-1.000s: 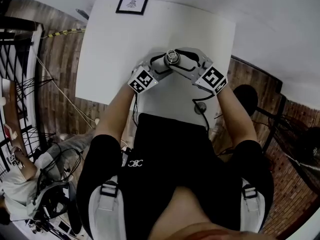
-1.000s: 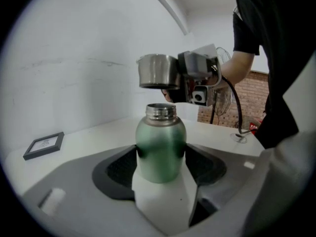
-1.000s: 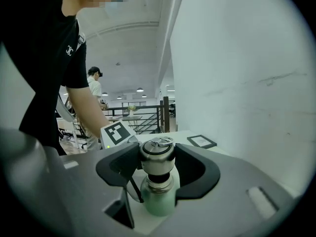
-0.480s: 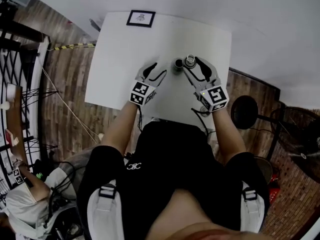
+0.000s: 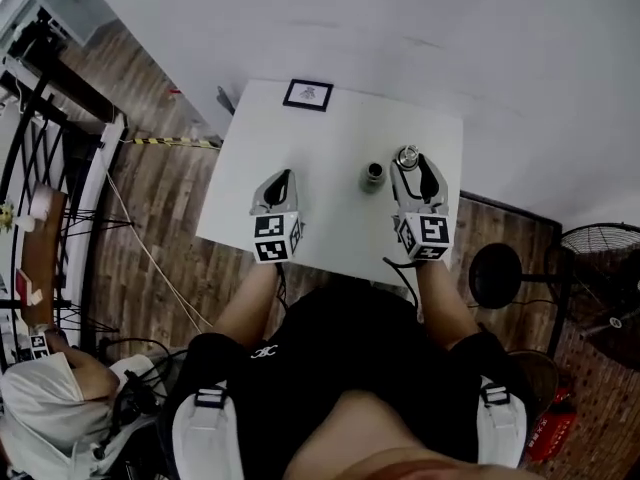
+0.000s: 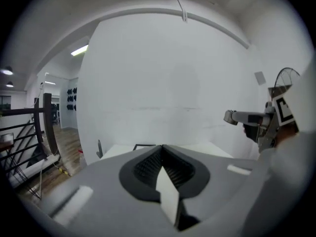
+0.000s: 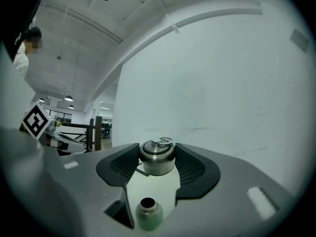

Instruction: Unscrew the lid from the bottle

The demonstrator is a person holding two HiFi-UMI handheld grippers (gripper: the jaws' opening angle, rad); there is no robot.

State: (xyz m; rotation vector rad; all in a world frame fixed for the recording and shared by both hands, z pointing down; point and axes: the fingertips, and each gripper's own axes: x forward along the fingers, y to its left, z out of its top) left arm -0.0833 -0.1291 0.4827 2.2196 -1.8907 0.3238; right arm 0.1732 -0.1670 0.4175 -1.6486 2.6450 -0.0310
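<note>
Already off: the lid (image 7: 157, 157) is separate from the bottle (image 5: 373, 175) and no longer sits on its neck
Lid, where: clamped at the tips of the right gripper (image 5: 411, 161), one dark pad pressing on each side of its steel wall
Lid, which way: its top faces up with the small metal loop uppermost, so its axis stands roughly upright
Bottle, where: standing on the white table (image 5: 330, 133), just to the left of the right gripper's tip in the head view and touching neither gripper
Bottle, which way: upright, long axis vertical, the open dark mouth pointing straight up; in the right gripper view it shows below the lid, between the two jaws but lower than them
Right tongs: spread wide around the lid and gripping it
Left tongs: the left gripper (image 5: 279, 181) has its jaws pressed together, tip against tip, with nothing between them; they have just been closing
Left gripper, where: over the left part of the table, well apart from the bottle
Grippers, heading: in the head view both point away from the person, side by side, with the bottle between them and nearer the right one
Table, far edge: a small framed card (image 5: 308, 94) lies flat there
</note>
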